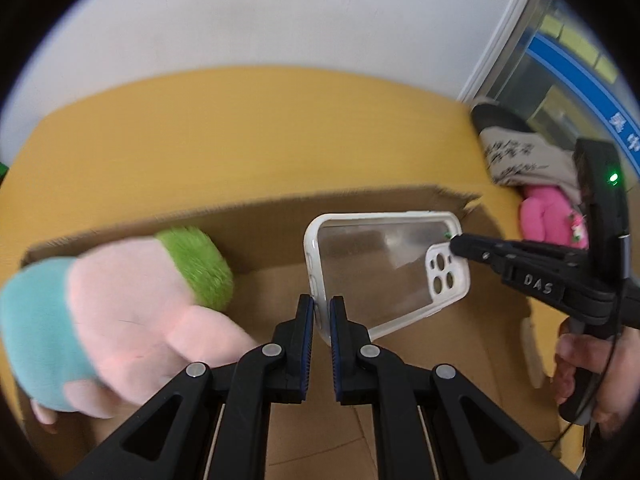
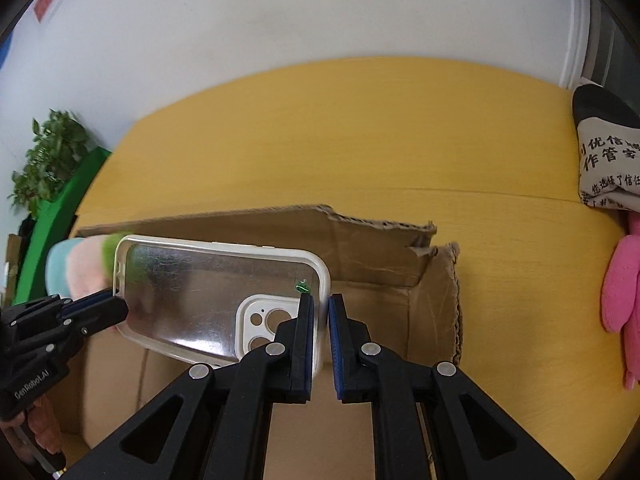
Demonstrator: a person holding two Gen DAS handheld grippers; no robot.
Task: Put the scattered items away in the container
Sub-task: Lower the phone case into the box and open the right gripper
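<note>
Two grippers pinch one phone case (image 1: 384, 268) between them, above an open cardboard box (image 1: 260, 216) on a yellow table (image 1: 240, 128).

In the left wrist view, from left to right: a plush toy (image 1: 116, 316) in teal, pale pink and green lies in the box at about nine o'clock, blurred, its green end against the far wall. At centre, the left gripper (image 1: 321, 312) is closed on the case's white rim at the short end away from the camera cut-outs, blue pads pressed on either side. The clear back of the case stretches toward two o'clock. There the right gripper (image 1: 456, 245) comes in from three o'clock, its tip closed on the corner of the case by the cut-outs; a hand (image 1: 580, 364) holds its handle at four o'clock. Beyond it, at two o'clock on the table, outside the box, lie a printed cloth bag (image 1: 520, 156) and a pink plush (image 1: 548, 216).

In the right wrist view, from left to right: a plant (image 2: 48, 156) stands at nine o'clock past the table edge. The left gripper (image 2: 116, 306) enters from eight o'clock, clamped on the case's far end, with the plush toy showing behind it. The case (image 2: 208, 296) hangs over the box's (image 2: 360, 248) left half, tilted. The right gripper (image 2: 320, 320) at centre is shut on the rim beside the cut-outs. The bag (image 2: 608, 160) and pink plush (image 2: 624, 280) lie at three o'clock.
</note>
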